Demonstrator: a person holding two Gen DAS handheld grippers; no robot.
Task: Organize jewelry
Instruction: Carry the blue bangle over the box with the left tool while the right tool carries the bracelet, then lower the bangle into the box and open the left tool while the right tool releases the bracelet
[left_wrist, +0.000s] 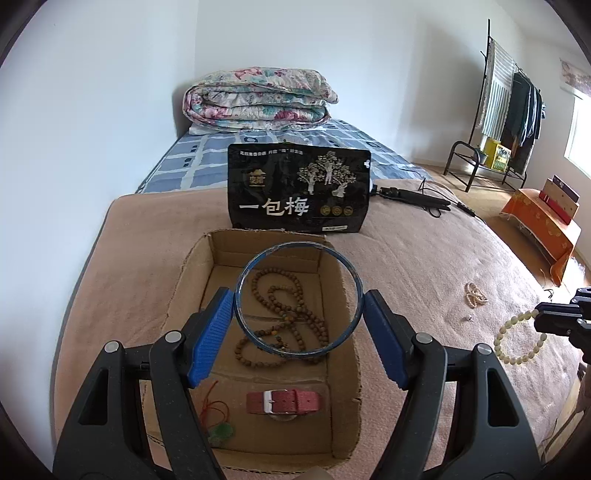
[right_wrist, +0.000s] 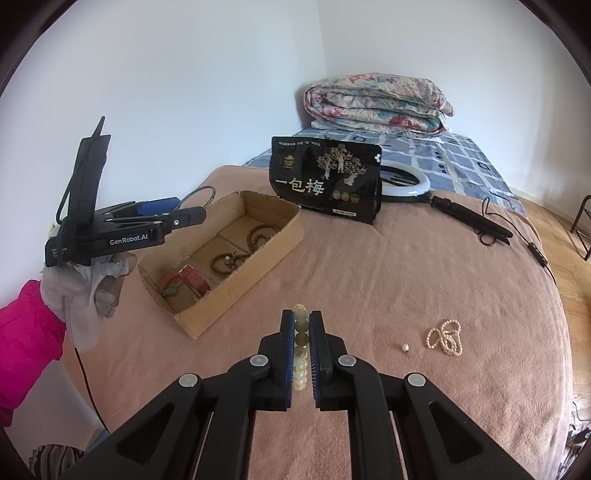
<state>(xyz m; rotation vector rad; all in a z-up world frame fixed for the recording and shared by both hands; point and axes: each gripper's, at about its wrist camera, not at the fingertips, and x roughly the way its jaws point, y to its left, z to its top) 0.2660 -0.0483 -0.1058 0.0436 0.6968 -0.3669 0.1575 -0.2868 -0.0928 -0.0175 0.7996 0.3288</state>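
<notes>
Blue pads tip both of the tongs we hold. Our left gripper (left_wrist: 299, 310) stands spread wide around a thin blue bangle (left_wrist: 298, 300), one pad pressing on each side of the ring, and it holds the bangle in the air above the cardboard box (left_wrist: 192, 258). Our right gripper (right_wrist: 303, 354) is pressed nearly together, pinching a pale bead bracelet (right_wrist: 301, 332) whose beads run in a line between the pads; from the left wrist view the bracelet (left_wrist: 517, 339) hangs as a loop off the black fingers, clear of the blanket.

Inside the box we see a long string of brown wooden beads (left_wrist: 291, 317) in the far compartment, and in the near one a red watch strap (left_wrist: 283, 401) beside a green pendant on a red cord (left_wrist: 221, 432). The box rests on a pinkish-brown blanket (right_wrist: 406, 277). To the right on the blanket lie a small heap of pearl beads (right_wrist: 446, 336) and, just beside it, a single loose pearl (right_wrist: 405, 347).

Behind the box a black snack bag (left_wrist: 299, 192) stands upright, with a ring light (right_wrist: 410, 182) lying behind it. A folded floral quilt (left_wrist: 258, 99) sits further back on the checked sheet. A white-gloved hand (right_wrist: 88, 291) with a pink sleeve (right_wrist: 26, 332) grips the left tool.
</notes>
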